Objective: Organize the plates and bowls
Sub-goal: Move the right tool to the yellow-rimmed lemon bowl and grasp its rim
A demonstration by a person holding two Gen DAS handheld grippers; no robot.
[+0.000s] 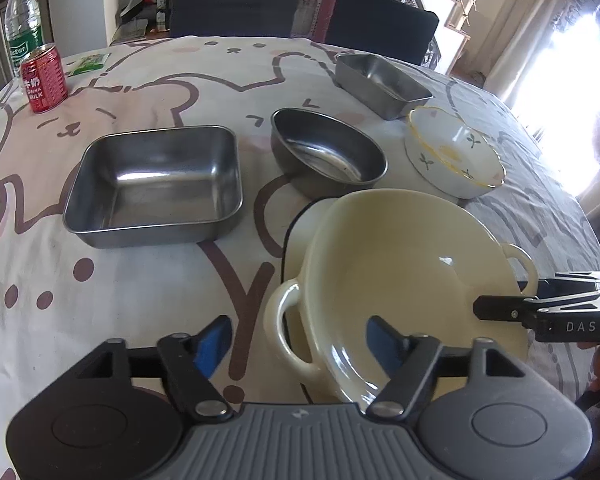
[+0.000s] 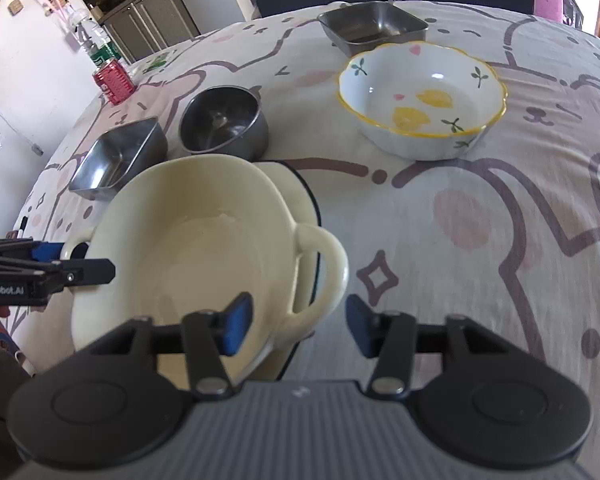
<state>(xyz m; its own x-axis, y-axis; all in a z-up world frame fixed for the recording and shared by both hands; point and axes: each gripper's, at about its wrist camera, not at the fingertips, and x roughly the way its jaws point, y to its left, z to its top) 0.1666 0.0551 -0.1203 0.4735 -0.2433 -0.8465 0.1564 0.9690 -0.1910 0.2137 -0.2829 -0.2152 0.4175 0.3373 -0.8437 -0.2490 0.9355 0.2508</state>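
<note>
A cream two-handled bowl (image 1: 412, 276) sits tilted on a cream plate with a dark rim (image 1: 300, 224) at the near edge. My left gripper (image 1: 300, 344) is open around the bowl's left handle (image 1: 280, 320). My right gripper (image 2: 298, 326) is open around its right handle (image 2: 324, 272). Behind stand a large square steel tray (image 1: 152, 184), a round steel bowl (image 1: 328, 152), a small steel tray (image 1: 380, 80) and a white floral bowl (image 1: 452, 152). In the right wrist view the floral bowl (image 2: 420, 100) is at centre right.
A red milk can (image 1: 44, 78) and a water bottle (image 1: 22, 20) stand at the far left of the table. A green packet (image 1: 88, 63) lies beside them. Two dark chairs (image 1: 236, 4) stand behind the table. The cartoon tablecloth (image 1: 100, 300) covers the table.
</note>
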